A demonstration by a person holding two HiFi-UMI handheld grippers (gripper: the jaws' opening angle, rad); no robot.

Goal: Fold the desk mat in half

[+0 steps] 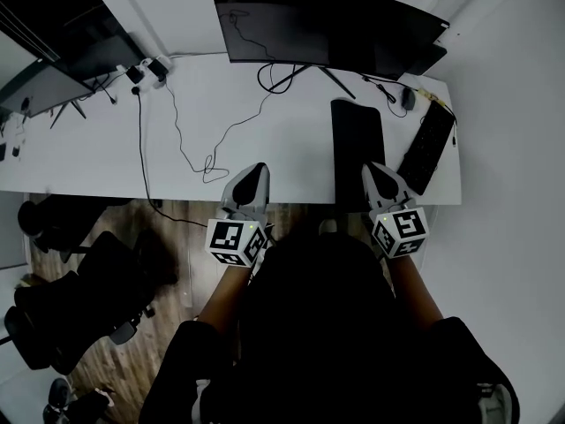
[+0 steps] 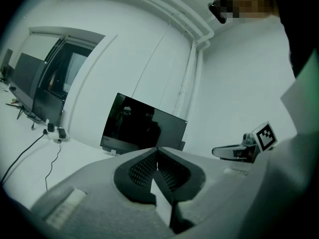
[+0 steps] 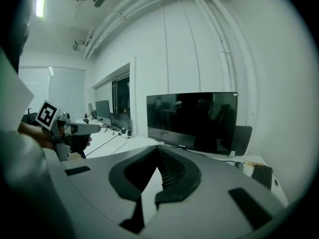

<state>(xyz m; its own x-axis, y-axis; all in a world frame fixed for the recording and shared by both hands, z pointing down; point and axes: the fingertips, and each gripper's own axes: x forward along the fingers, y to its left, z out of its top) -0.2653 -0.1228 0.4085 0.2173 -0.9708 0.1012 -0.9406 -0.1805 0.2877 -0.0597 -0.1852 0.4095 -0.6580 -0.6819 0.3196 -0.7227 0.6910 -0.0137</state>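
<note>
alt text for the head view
From above, a person holds the left gripper and right gripper, both shut and empty, at a white desk. A dark mat lies ahead of the right one, a keyboard to its right, a monitor behind.

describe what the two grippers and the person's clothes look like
Both the left gripper and right gripper have pale grey tapered shells, dark ribbed pads, and a cube of black-and-white square markers. The person wears a dark top.

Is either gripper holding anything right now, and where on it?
Nothing is held: the left gripper and right gripper both have jaws together, empty; the desk mat lies ungripped.
</note>
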